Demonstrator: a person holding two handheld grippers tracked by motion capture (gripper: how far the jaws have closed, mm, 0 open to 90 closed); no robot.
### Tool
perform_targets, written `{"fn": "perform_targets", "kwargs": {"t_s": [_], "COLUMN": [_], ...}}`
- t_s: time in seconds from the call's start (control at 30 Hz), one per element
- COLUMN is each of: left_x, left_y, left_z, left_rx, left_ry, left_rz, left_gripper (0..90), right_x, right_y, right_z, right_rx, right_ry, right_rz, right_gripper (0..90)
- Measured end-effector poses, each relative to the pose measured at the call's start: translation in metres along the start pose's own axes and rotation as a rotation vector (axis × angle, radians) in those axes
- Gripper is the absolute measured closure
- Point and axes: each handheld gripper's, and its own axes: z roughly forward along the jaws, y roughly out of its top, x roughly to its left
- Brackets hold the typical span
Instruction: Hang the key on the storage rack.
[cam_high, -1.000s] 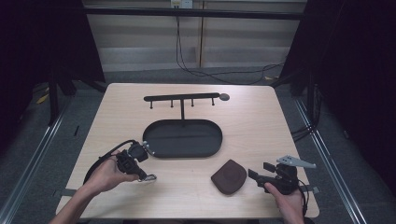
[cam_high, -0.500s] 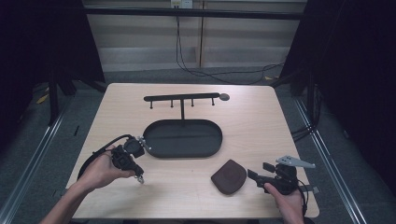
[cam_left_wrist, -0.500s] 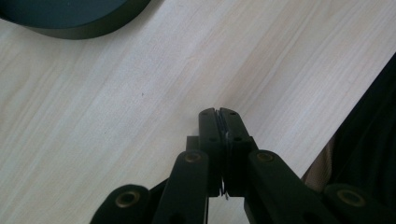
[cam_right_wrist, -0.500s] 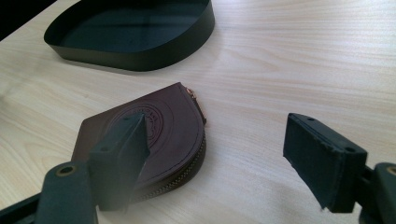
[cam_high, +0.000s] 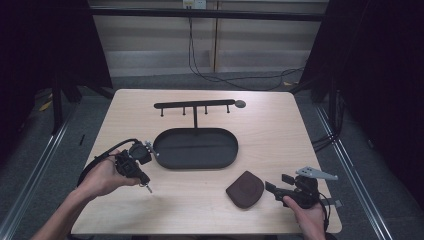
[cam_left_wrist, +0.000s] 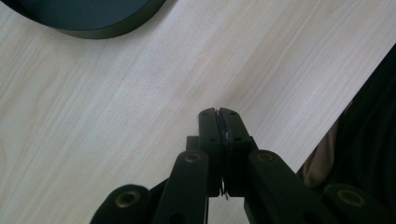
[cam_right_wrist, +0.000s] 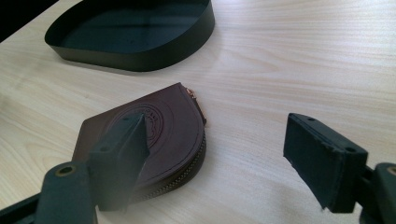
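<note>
My left gripper (cam_high: 144, 181) hangs over the table's front left, tilted down, beside the black oval tray (cam_high: 196, 149). In the left gripper view its jaws (cam_left_wrist: 218, 112) are shut, with a thin sliver of metal (cam_left_wrist: 226, 154) pinched between the pads. A small metal piece (cam_high: 149, 189) dangles below them in the high view. My right gripper (cam_high: 276, 186) rests low at the front right. It is open, and its wide jaws (cam_right_wrist: 217, 128) point at a brown leather zip pouch (cam_right_wrist: 163, 135) that lies flat on the table (cam_high: 245, 190). One jaw stands in front of the pouch, apart from it.
A black rack with several pegs (cam_high: 195, 106) rises behind the tray. The tray's wall (cam_right_wrist: 140, 58) lies just beyond the pouch, and its edge (cam_left_wrist: 93, 23) lies ahead of the left jaws. A cable (cam_high: 100, 160) loops from the left gripper. The table's front edge is close to both hands.
The left hand has lifted its shut gripper a little off the table, and the small metal piece has risen with it. The right gripper and the pouch have not moved.
</note>
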Motion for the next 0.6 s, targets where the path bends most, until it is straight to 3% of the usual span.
{"fn": "perform_targets", "kwargs": {"t_s": [0.13, 0.6], "left_x": [0.001, 0.005], "left_y": [0.003, 0.012], "left_z": [-0.004, -0.024], "left_rx": [0.021, 0.003], "left_ry": [0.001, -0.001], "left_rz": [0.009, -0.006], "left_gripper": [89.1, 89.1], "right_x": [0.0, 0.0], "right_y": [0.0, 0.0], "right_z": [0.0, 0.0], "right_rx": [-0.001, 0.001], "right_ry": [-0.001, -0.001], "right_rz": [-0.001, -0.002], "right_gripper": [22.2, 22.1]}}
